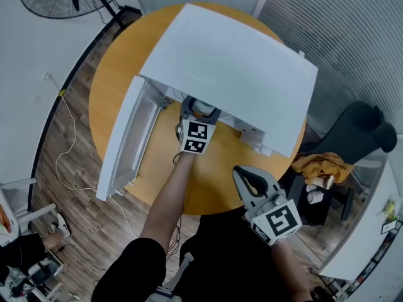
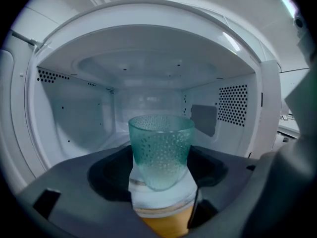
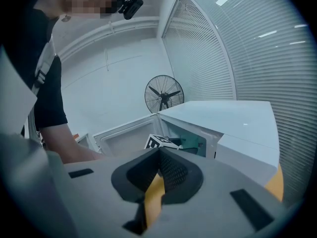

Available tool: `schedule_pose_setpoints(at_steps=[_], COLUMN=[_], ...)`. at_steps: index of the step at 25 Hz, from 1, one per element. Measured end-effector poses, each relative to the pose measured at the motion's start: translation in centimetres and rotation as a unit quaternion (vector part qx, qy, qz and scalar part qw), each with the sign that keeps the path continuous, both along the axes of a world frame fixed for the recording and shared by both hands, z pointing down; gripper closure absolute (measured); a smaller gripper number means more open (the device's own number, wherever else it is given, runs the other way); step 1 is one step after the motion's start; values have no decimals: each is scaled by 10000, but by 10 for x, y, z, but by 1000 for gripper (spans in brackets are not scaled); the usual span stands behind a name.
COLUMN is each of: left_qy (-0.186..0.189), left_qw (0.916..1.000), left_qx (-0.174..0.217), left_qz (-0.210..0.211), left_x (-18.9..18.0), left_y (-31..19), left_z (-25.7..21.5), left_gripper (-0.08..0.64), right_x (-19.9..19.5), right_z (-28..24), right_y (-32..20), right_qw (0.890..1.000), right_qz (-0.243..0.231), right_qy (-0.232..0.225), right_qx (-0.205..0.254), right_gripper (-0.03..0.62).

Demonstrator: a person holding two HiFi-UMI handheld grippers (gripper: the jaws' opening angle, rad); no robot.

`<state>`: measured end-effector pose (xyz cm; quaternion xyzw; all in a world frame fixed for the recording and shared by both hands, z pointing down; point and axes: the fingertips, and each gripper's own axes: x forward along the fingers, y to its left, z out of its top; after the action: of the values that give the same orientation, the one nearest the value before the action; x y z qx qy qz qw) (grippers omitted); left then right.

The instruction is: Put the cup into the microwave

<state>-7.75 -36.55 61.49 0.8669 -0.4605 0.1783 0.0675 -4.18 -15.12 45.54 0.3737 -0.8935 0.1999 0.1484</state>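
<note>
Item: cup point(image 2: 161, 150), green dimpled glass, upright, clamped low on its body between the left tongs point(image 2: 159, 180). It is held at the mouth of the microwave point(image 2: 148, 68), base over the front sill, not yet set down. The cavity floor lies ahead of and slightly below these tongs, and the door point(image 1: 126, 140) is swung open to their left. Right tongs point(image 3: 157, 182): closed together, empty, well apart from the opening. Risks judged: the smooth, tapered glass may slip if it is tilted while gripped only near its base. The base may be caught on the sill if carried in too low. The cup may be tipped over if released before the floor is touched.
</note>
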Motion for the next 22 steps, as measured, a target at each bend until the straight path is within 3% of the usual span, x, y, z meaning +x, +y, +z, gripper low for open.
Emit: schedule_pose_setpoints(at_steps=[22], left_qy=[-220], left_qw=[9996], left_qx=[-112], left_qz=[97], left_x=[17], left_y=[-34], left_z=[1], left_gripper=[225], right_x=[-4], right_z=[6], right_y=[13], right_qw=[10000], right_qz=[55], right_qy=[15], right_qx=[-79], right_gripper=[583])
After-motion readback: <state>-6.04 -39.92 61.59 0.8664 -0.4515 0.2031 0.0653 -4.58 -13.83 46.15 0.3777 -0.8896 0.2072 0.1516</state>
